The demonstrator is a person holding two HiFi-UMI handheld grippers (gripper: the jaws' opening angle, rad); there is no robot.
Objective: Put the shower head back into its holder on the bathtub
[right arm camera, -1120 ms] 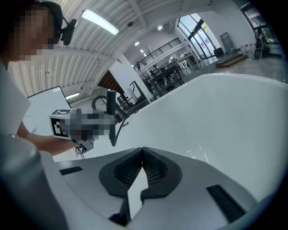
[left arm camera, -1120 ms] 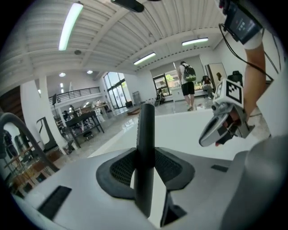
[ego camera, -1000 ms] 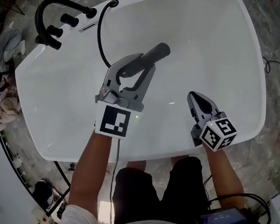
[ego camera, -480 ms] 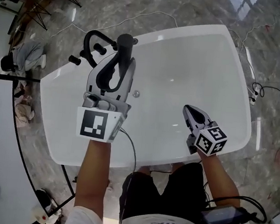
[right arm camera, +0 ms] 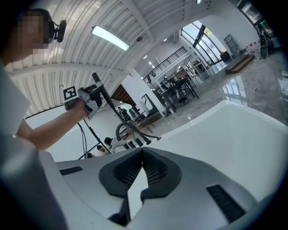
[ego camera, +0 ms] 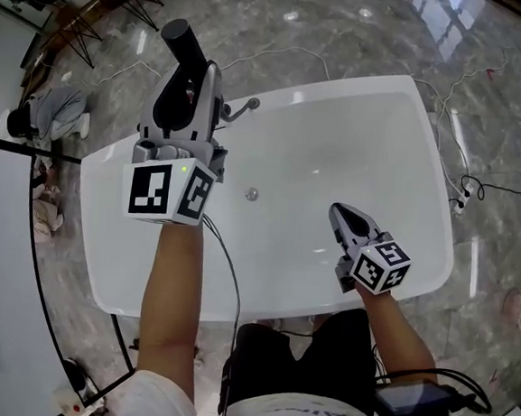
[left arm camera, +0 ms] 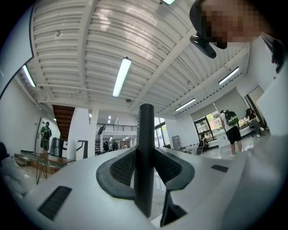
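This is a big open hall, more showroom or test space than home bathroom. A white bathtub (ego camera: pixel 358 130) stands free on polished marble floor (ego camera: pixel 349 29), with loose cables (ego camera: pixel 457 188) at its right. Overhead is a ribbed ceiling (left arm camera: pixel 67 40) with strip lights (left arm camera: pixel 121 76); far off are a railed mezzanine (right arm camera: pixel 173 60), work tables (right arm camera: pixel 182 94) and people (left arm camera: pixel 232 128).

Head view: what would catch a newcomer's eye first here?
The left gripper, high over the far-left corner of the white bathtub, clamps the black shower head. The right gripper hovers shut and empty over the bathtub's near-right side.
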